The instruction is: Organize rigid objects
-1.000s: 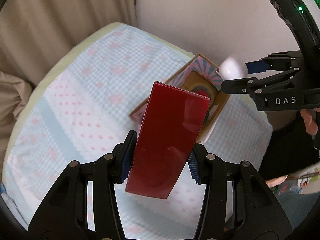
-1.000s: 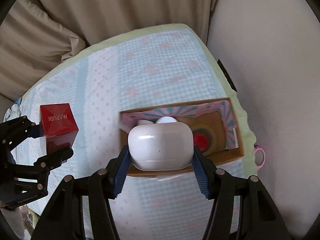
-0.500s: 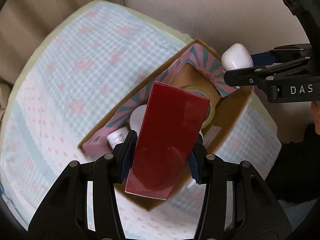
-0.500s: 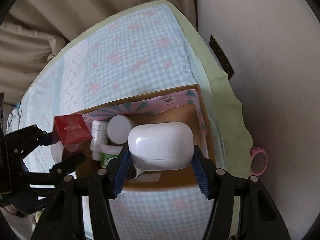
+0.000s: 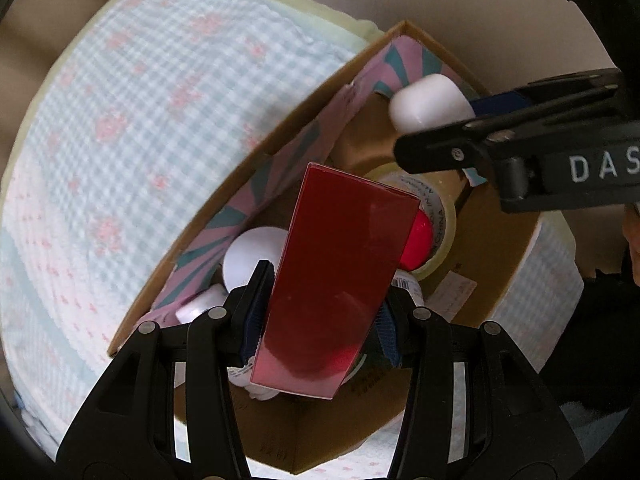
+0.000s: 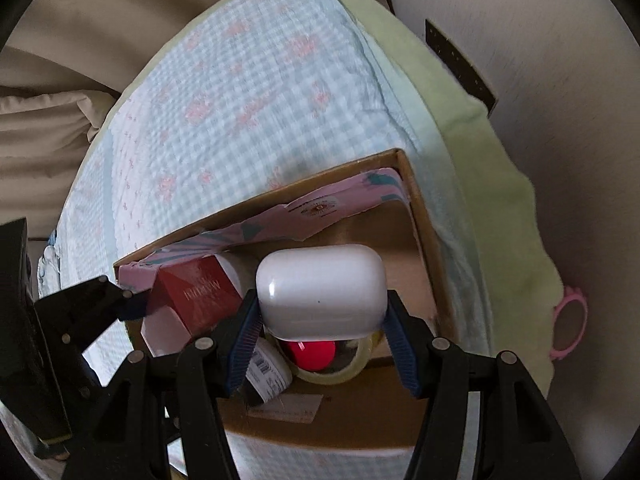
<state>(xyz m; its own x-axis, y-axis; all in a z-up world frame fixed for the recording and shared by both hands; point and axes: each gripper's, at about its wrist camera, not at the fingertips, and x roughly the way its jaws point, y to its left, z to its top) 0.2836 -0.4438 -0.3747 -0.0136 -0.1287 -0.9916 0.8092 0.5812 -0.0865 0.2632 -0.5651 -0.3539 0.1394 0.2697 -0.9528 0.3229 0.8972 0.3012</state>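
Now, left gripper (image 5: 320,316): we clench our blue pads on the glossy red rectangular box (image 5: 344,276), held low centre of the left view, over the open box.
Right gripper (image 6: 322,332): we grasp the smooth white rounded plastic case (image 6: 320,292) at mid-frame of the right view; in the left view it sits upper right (image 5: 430,102).
Container: we see the brown cardboard box with pink-and-teal patterned lining (image 6: 420,216) resting on the pale blue checked cloth with pink motifs (image 6: 248,92).
Contents: we spot a roll of clear tape (image 5: 440,216) ringing a red round object (image 5: 418,240), a white round cap (image 5: 250,254) at the left, and a labelled white item (image 6: 268,372), partly hidden.
Edge: we see a pink ring (image 6: 570,330) at right of the right view.
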